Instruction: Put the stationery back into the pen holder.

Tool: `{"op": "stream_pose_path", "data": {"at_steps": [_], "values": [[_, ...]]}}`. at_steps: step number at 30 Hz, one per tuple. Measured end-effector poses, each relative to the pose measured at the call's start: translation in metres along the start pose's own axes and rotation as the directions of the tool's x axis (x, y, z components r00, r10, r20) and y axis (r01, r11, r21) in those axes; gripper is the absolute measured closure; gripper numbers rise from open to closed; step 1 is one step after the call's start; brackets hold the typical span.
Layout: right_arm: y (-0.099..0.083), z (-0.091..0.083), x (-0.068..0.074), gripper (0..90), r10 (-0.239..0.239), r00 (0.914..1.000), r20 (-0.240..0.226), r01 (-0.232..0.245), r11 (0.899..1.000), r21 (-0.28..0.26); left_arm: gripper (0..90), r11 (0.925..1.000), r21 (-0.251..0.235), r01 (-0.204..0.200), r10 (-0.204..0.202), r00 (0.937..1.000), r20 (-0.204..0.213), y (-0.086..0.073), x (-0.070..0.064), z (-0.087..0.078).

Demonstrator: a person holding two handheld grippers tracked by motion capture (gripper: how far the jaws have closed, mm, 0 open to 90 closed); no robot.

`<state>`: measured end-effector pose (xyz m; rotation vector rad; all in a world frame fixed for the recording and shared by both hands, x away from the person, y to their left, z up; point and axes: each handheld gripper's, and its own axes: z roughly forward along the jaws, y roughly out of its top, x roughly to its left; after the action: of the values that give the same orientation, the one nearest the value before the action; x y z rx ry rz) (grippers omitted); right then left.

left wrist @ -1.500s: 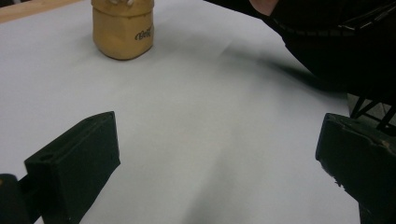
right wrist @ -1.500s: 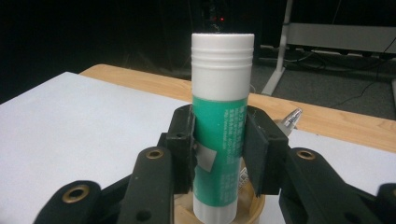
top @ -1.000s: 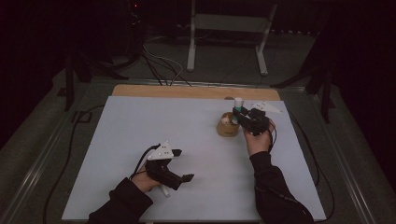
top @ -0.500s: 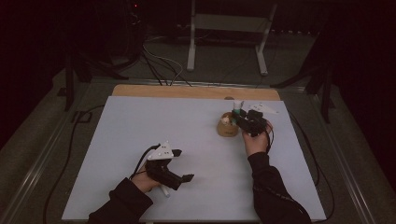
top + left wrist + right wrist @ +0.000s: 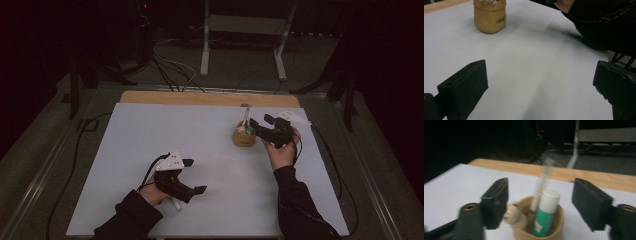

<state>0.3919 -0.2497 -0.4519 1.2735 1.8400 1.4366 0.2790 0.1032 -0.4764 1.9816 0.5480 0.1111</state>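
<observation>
Your white table sheet (image 5: 150,140) carries the tan holder cup (image 5: 243,136) at its far right; dark lettering on the cup (image 5: 501,19) is too blurred to read. Your right gripper (image 5: 262,126) hangs just beside it, jaws wide, empty. Your left gripper (image 5: 195,176) rests near you, wide open, empty. A green-and-white glue stick (image 5: 545,213) and a pen (image 5: 540,187) stand inside.

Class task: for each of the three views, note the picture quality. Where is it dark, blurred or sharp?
High view: dim surroundings, lit white table. Left gripper view: wooden cup fairly sharp, near jaws soft. Right gripper view: blurred, the pen smeared, the glue stick soft.
</observation>
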Motion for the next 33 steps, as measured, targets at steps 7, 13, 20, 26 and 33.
{"op": "stream_pose_path", "data": {"at_steps": [7,13,20,26,33], "values": [[0.003,-0.024,0.019,11.7,-0.064,0.9888,-0.135,0.067,0.998,0.015,0.3,0.9996,-0.027,0.002,-0.002,1.0,0.0,0.004,0.004,-0.009],[0.003,-0.036,0.045,2.8,-0.067,0.9762,-0.206,0.077,0.996,0.044,0.4,0.9991,-0.043,0.007,-0.008,0.9995,-0.032,0.004,0.01,-0.016],[-0.002,-0.047,0.07,2.3,-0.094,0.9664,-0.239,0.107,0.993,0.042,0.4,0.9973,-0.071,0.02,-0.024,0.998,-0.059,0.005,0.018,-0.026],[-0.01,-0.05,0.093,1.7,-0.111,0.9548,-0.276,0.133,0.989,0.063,0.4,0.9965,-0.079,0.028,-0.034,0.9963,-0.079,0.005,0.024,-0.03],[-0.024,-0.051,0.13,1.7,-0.154,0.9421,-0.298,0.178,0.982,0.055,0.4,0.9955,-0.088,0.033,-0.042,0.9946,-0.095,0.004,0.027,-0.033]]}}
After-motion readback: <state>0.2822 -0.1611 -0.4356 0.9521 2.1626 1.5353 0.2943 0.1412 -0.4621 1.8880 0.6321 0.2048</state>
